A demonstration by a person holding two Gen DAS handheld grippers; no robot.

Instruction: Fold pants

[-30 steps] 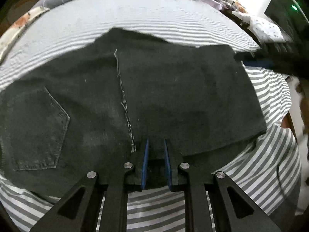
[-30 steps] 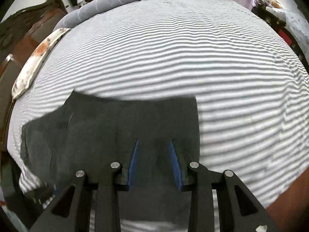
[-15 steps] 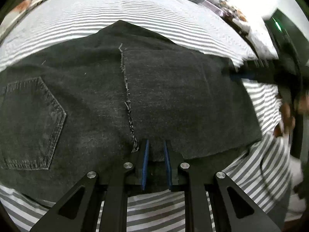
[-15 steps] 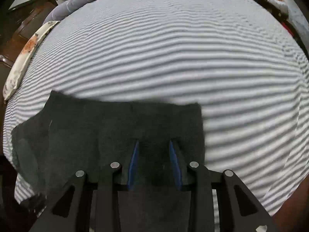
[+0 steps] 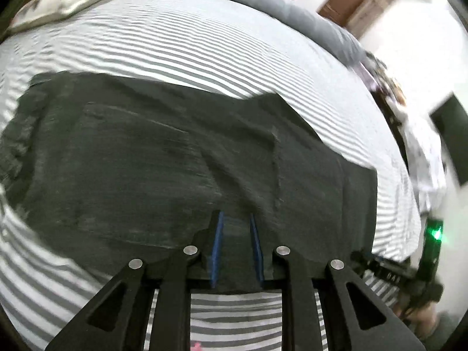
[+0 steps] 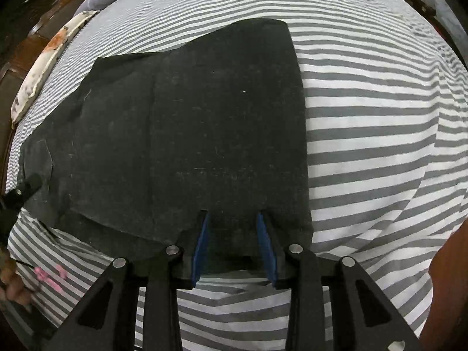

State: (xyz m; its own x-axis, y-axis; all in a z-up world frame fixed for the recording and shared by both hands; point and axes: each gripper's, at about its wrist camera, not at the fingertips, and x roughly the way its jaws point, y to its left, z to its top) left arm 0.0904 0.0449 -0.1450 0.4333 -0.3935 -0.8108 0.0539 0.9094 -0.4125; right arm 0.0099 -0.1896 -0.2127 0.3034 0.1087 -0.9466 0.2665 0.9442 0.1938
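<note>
Black denim pants (image 5: 146, 161) lie folded on the striped bed sheet (image 5: 175, 44). My left gripper (image 5: 235, 219) stands over their near edge, jaws opening. Cloth lies between the blue pads (image 5: 217, 239), and a ridge of fabric runs up to the right pad. The picture is blurred. In the right wrist view the pants (image 6: 190, 117) lie flat with a straight right edge. My right gripper (image 6: 232, 216) hangs low over the near right corner, jaws opening. Flat fabric lies between its pads (image 6: 201, 242), which do not press on it. The other gripper's body (image 5: 395, 275) shows at the lower right.
The striped sheet (image 6: 380, 117) runs bare to the right of the pants. A grey bolster (image 5: 278, 8) and a floral cushion (image 6: 44, 58) lie along the far side, by a wooden headboard (image 6: 44, 14). A hand (image 6: 11, 289) shows at the lower left edge.
My right gripper has dropped close to the pants and its jaws have widened. My left gripper has swung left and rolled; the frayed seam now lies right of its jaws.
</note>
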